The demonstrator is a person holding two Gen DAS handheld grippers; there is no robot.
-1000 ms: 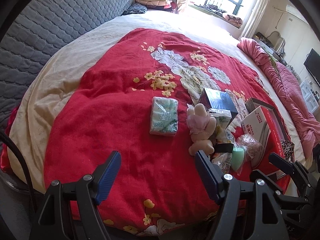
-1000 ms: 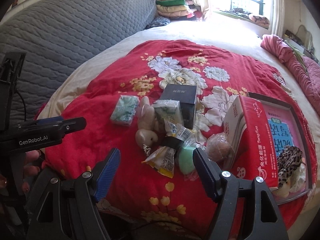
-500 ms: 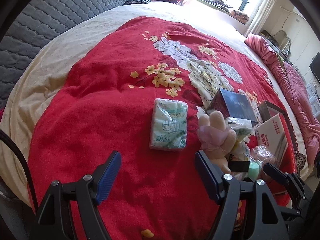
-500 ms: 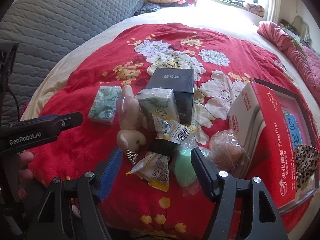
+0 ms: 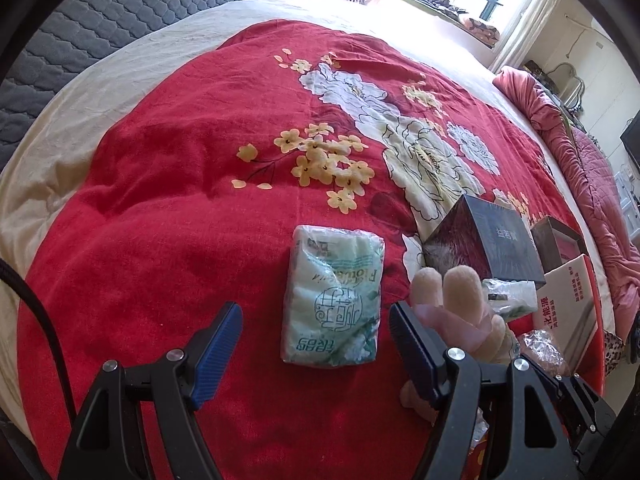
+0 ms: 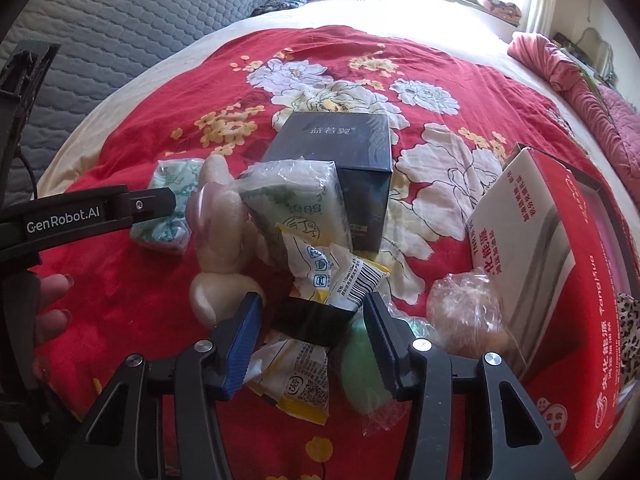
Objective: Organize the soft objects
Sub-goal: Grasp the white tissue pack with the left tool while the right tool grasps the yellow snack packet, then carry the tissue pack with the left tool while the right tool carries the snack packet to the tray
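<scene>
Soft things lie in a loose heap on the red flowered bedspread (image 5: 160,240), and almost none of the sorting looks done yet. Farthest left, a green-printed tissue pack (image 5: 334,300) lies flat and alone; the left hand-held gripper (image 5: 316,340) hangs over it with jaws spread wide, one finger on each side, not touching it. Just to its right a pale plush rabbit (image 6: 222,248) lies against a second tissue pack (image 6: 296,204), with a dark box (image 6: 340,148) behind them. Next comes a crumpled yellow-and-white wrapper bundle with a black band (image 6: 308,320); the right hand-held gripper (image 6: 312,332) has just been closing around it, the band sitting between the jaws, though I cannot see the pads pressing on it. A green sponge in plastic (image 6: 362,364) and a bagged pinkish ball (image 6: 468,312) lie beside that. Farthest right, the red carton (image 6: 560,280) holds only a leopard-print item (image 6: 630,332), so most pieces, by my guess, are still to go in.
</scene>
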